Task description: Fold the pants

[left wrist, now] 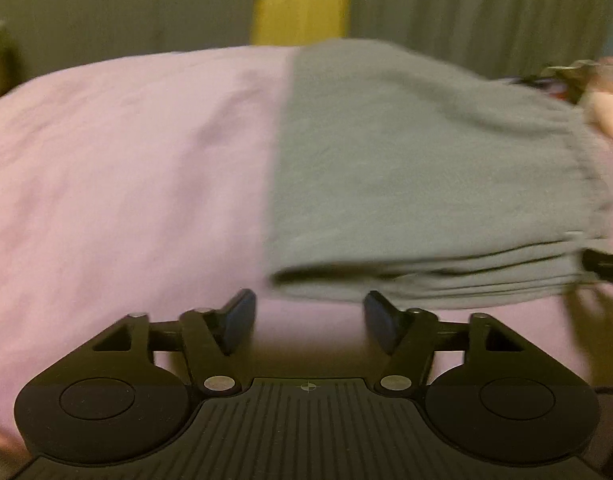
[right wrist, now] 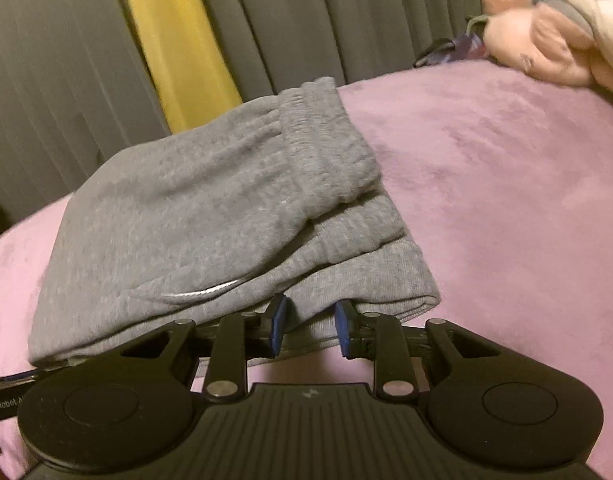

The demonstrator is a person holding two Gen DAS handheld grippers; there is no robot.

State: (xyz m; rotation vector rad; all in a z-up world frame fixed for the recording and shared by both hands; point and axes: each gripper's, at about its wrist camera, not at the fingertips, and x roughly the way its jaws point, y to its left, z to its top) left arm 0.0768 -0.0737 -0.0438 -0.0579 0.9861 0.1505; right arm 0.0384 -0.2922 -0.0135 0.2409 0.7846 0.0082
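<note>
The gray pants (right wrist: pixel 210 216) lie folded into a thick stack on the pink blanket (right wrist: pixel 506 208) that covers the bed, close to the bed's far edge, where gray curtains (right wrist: pixel 290 20) and a yellow strip (right wrist: pixel 174 40) hang behind. The elastic waistband (right wrist: pixel 326 136) sits on top of the stack, toward the far edge, and several layers show along the near side.

My right gripper (right wrist: pixel 308 328) is at the near corner of the stack. Its blue fingertips (right wrist: pixel 277 326) stand apart with a bit of the bottom layer's edge between them, not pinched; the jaws are released.

My left gripper (left wrist: pixel 308 322) hovers over bare blanket just in front of the stack's folded side, which shows up blurred in the left wrist view. Its jaws are spread wide and hold nothing, and the fingertips (left wrist: pixel 238 320) are just short of the cloth.

At the bed's far right corner, well apart from the pants, rests a pink stuffed toy (right wrist: pixel 546 48) with some dark purple cloth (right wrist: pixel 454 50) beside it.
</note>
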